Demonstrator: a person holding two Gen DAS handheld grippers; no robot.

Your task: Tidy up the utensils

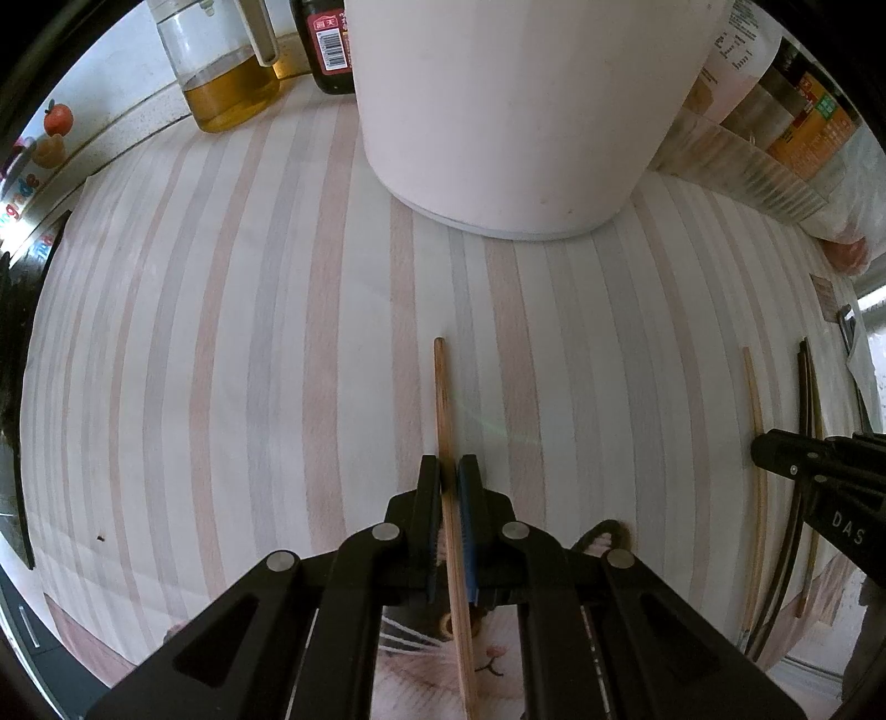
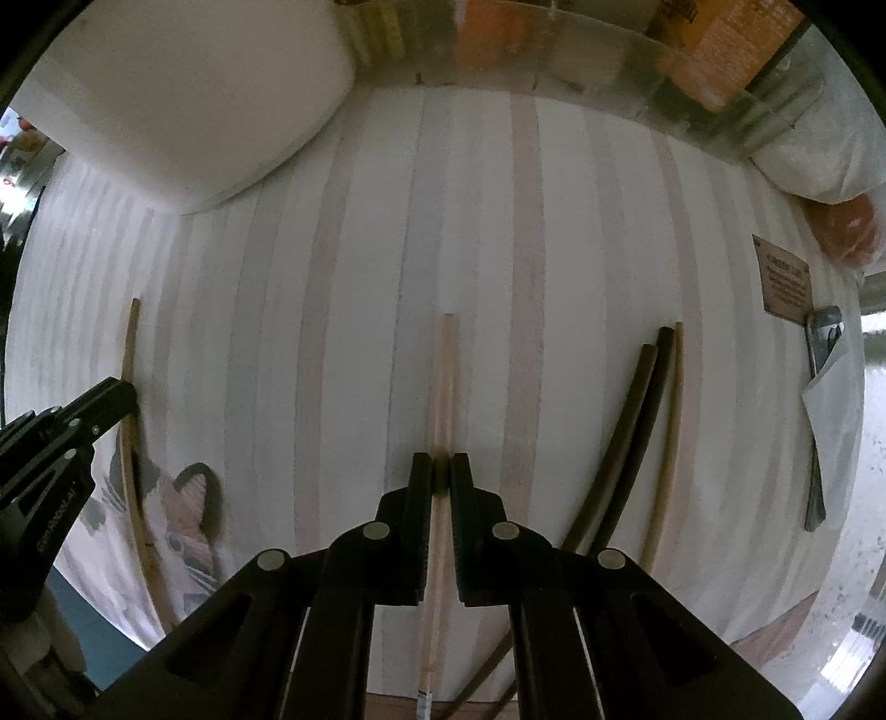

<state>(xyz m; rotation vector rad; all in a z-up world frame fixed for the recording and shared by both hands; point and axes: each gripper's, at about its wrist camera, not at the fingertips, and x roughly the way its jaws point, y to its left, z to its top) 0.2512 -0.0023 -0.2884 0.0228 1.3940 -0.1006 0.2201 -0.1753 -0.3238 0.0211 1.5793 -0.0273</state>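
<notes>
Left gripper [image 1: 449,471] clamped on a light wooden chopstick [image 1: 441,387], right gripper [image 2: 442,471] likewise closed on a paler chopstick [image 2: 444,376], both sticks pinched partway along, probably so each lifts level for sorting by colour. Relative to the white container [image 1: 515,111]: both held sticks in front of it on the striped cloth [image 1: 221,332], two dark chopsticks [image 2: 637,432] further right. Legible: "DAS" on one gripper; barcode on dark bottle [image 1: 326,44], characters unreadable.

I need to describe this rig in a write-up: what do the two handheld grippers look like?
Both the left gripper and right gripper are matte black, with two flat parallel fingers on angular linkage arms joined by round silver pins. The left gripper's pads are blue. White lettering marks their sides. No cables or sleeves show.
</notes>
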